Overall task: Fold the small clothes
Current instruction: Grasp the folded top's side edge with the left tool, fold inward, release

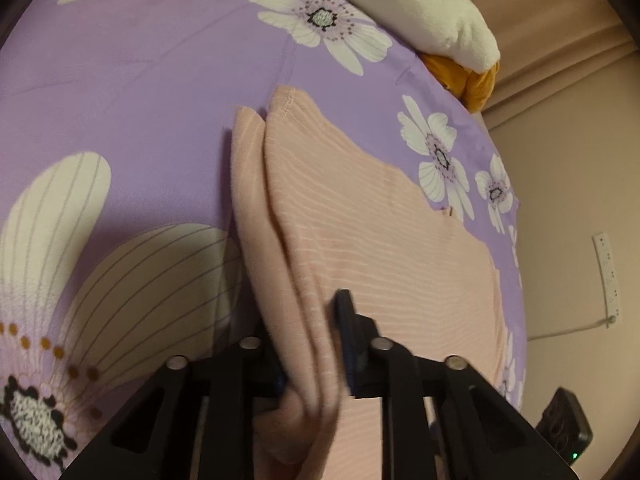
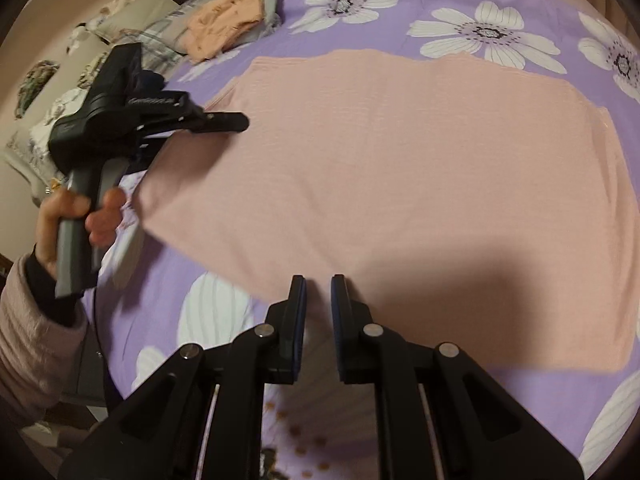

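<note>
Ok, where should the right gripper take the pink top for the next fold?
Take the near right corner of the pink top, coming in low from the bed's near side. It lies flat on the sheet, so probably only a free edge offers a pinch; the left gripper holds the left edge.

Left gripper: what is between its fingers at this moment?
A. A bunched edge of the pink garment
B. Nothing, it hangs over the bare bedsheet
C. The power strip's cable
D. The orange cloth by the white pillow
A. In the left wrist view the left gripper has a bunched fold of the pink garment running between its fingers, lifted off the purple flowered bedsheet.
</note>
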Motion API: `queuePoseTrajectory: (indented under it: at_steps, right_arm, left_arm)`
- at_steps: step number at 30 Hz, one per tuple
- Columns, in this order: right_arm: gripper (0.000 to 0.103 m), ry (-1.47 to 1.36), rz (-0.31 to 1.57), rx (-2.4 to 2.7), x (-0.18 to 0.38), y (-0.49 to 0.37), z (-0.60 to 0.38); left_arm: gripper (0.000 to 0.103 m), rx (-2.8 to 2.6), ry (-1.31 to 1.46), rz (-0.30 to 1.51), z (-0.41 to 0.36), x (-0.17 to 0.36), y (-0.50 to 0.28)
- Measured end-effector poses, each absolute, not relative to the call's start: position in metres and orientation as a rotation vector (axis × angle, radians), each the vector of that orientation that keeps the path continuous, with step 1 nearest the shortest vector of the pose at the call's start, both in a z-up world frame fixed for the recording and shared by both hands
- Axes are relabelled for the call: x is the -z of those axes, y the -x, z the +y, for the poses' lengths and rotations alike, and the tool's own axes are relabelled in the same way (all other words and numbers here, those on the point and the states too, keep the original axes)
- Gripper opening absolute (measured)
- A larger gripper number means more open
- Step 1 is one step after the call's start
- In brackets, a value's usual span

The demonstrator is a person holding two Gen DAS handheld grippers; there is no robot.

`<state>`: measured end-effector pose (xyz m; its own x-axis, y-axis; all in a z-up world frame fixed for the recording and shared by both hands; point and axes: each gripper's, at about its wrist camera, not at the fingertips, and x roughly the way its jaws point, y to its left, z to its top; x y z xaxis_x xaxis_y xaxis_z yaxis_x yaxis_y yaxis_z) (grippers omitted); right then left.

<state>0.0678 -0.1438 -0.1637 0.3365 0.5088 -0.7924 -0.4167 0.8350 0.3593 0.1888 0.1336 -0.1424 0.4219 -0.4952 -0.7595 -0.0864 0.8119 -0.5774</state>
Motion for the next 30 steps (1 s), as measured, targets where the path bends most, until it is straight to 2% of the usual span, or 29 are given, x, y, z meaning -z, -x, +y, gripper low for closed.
queuePoseTrajectory:
  at_steps: [10, 19, 25, 30]
  right_arm:
    - [0.015, -0.286, 0.985, -0.618, 0.145, -0.065, -0.176]
    - [0.015, -0.426, 0.917, -0.554, 0.142, -0.065, -0.226]
    - [0.015, -0.498, 0.899, -0.494, 0.148, -0.061, -0.259]
    - [0.017, -0.548, 0.89, -0.441, 0.154, -0.058, -0.282]
  left_arm:
    - [0.012, 0.275, 0.543, 1.056, 0.114, 0.093, -0.185]
    - [0.012, 0.3, 0.343, 1.073, 0.034, 0.06, -0.199]
    - [0.012, 0.338, 0.234, 1.14, -0.03, 0.076, -0.206]
    - [0.012, 0.341, 0.179, 1.256, -0.072, 0.115, -0.209]
